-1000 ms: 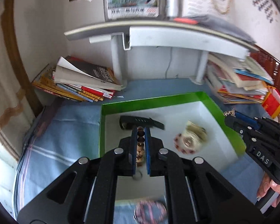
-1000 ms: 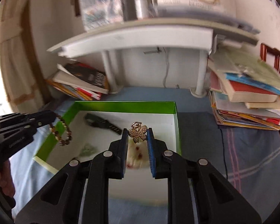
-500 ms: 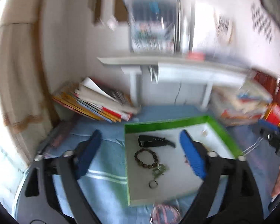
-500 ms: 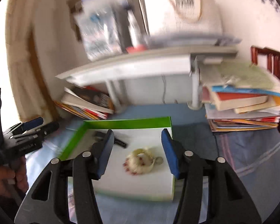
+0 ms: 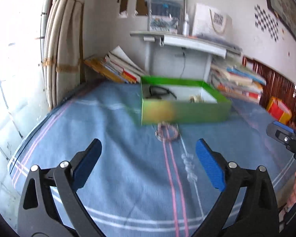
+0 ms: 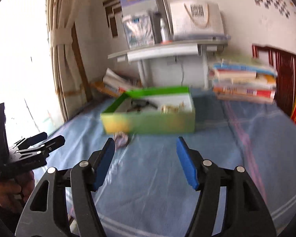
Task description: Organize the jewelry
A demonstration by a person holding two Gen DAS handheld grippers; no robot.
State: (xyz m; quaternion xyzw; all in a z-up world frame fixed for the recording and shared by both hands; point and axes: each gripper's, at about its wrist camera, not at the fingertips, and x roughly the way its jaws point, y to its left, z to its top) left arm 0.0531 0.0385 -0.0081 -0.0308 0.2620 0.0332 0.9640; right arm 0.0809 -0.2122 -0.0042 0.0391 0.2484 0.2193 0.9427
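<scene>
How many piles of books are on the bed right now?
2: one pile of books left of the green box by the curtain, one stack right of it near the headboard. More may be hidden.

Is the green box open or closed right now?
Open: the green box has no lid, and jewelry shows inside against its white lining.

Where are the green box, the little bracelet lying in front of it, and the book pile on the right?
green box [image 5: 187, 113]: left wrist view, its near outer wall.
bracelet [image 5: 167, 133]: left wrist view, its ring on the blue cloth.
book pile [image 6: 244, 85]: right wrist view, spines mid-stack.
</scene>
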